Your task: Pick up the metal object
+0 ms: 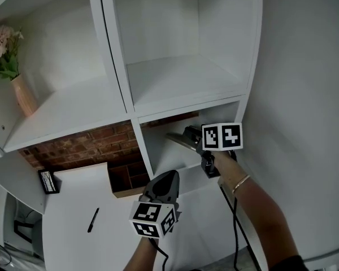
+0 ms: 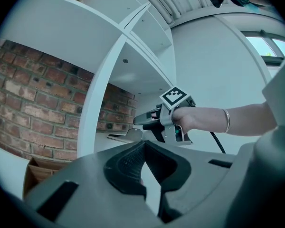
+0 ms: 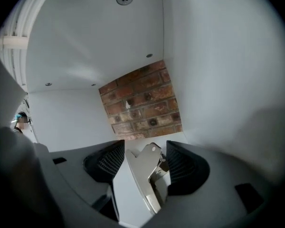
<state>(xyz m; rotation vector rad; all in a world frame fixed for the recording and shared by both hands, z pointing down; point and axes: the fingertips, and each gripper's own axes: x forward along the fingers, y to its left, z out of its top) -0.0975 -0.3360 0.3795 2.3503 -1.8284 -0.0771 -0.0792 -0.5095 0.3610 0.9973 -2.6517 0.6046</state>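
Note:
The metal object [image 3: 145,175], a shiny folded bracket, lies between the jaws of my right gripper [image 3: 141,163] inside the lower right shelf cubby. It rests against the right pad, and a gap shows at the left pad, so the gripper is open around it. In the head view the metal object [image 1: 178,140] sticks out to the left of the right gripper [image 1: 190,138]. The left gripper view has the metal object [image 2: 125,136] low on the cubby floor under the right gripper [image 2: 143,120]. My left gripper [image 1: 163,184] hangs shut and empty in front of the shelf, below the cubby.
The white shelf unit [image 1: 133,123] has a brick wall [image 1: 85,145] behind it. A vase of pink flowers [image 1: 17,83] stands in the upper left cubby. On the white table [image 1: 73,236] lie a black pen [image 1: 93,219], a small frame [image 1: 47,180] and a cardboard box [image 1: 124,180].

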